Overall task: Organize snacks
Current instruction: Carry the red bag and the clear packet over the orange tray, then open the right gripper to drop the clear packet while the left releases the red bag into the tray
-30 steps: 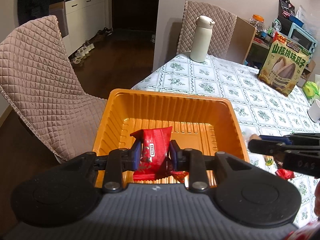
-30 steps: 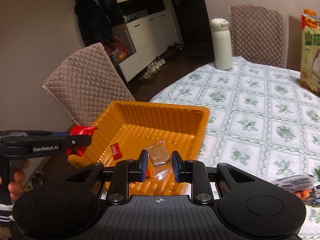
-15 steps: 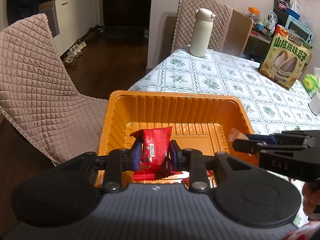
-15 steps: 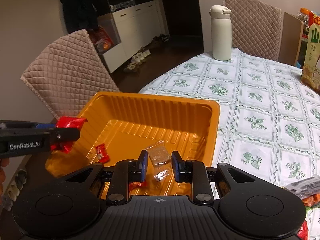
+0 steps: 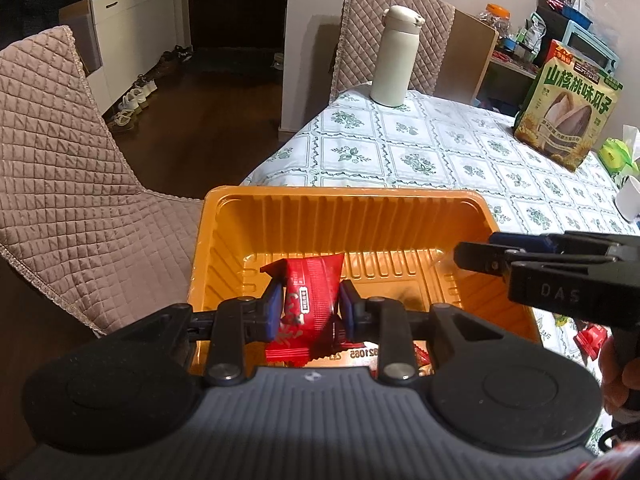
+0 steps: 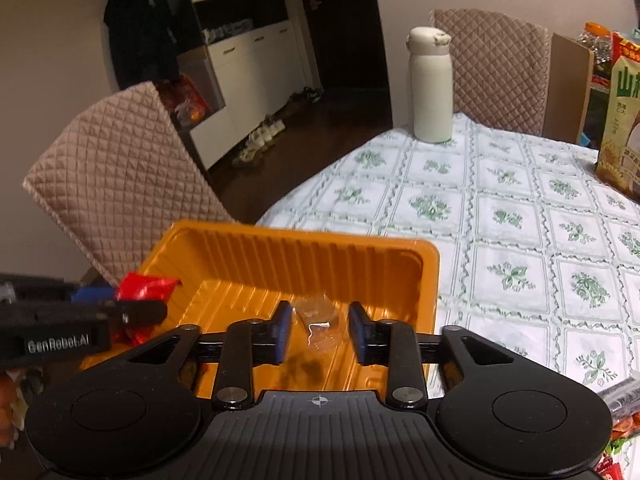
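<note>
An orange plastic tray sits at the table's near corner; it also shows in the right wrist view. My left gripper is shut on a red snack packet and holds it over the tray's near side. My right gripper is open over the tray, its jaws spread wide. A clear-wrapped candy sits between them, touching neither pad, seemingly dropping or lying in the tray. Small red candies lie in the tray under my left gripper.
A white bottle stands at the table's far edge. A large sunflower-seed bag stands at the right. Quilted chairs stand at the left and behind the table. Loose snacks lie on the tablecloth right of the tray.
My right gripper moved in over the tray and opened, letting go of the clear-wrapped candy. My left gripper stayed shut on the red packet over the tray.
</note>
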Demonstrator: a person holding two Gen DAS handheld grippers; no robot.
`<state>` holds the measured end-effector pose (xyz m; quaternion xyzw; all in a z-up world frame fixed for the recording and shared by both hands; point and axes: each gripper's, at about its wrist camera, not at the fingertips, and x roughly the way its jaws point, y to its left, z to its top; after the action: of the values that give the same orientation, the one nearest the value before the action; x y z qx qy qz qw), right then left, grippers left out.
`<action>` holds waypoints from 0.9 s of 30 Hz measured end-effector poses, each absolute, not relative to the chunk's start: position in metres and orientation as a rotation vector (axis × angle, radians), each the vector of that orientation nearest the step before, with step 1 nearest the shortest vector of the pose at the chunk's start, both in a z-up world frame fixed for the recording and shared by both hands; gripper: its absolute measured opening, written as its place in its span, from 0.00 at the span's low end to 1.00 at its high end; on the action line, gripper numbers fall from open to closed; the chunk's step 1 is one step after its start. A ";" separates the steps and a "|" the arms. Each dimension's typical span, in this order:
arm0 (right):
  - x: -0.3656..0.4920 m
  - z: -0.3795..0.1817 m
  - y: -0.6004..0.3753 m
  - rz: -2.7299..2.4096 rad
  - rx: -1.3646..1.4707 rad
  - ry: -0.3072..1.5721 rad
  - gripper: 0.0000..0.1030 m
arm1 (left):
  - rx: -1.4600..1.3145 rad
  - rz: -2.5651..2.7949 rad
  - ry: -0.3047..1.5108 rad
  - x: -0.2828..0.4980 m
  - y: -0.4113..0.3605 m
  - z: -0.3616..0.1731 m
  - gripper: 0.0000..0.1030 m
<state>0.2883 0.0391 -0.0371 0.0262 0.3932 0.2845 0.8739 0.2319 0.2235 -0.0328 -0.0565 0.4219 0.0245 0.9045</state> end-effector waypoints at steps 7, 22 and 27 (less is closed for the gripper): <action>0.286 -0.034 0.037 0.589 0.050 0.834 0.48 | -0.117 0.030 0.877 0.234 0.225 -0.034 0.26; 0.269 -0.033 0.024 0.545 0.045 0.856 0.55 | -0.095 -0.025 0.863 0.244 0.216 -0.033 0.27; 0.267 -0.029 0.022 0.538 0.049 0.845 0.57 | -0.115 -0.022 0.850 0.246 0.216 -0.031 0.34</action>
<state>0.2668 0.0220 -0.0291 0.0234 0.4052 0.2580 0.8768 0.2462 0.2159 -0.0314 -0.0559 0.4122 -0.0108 0.9093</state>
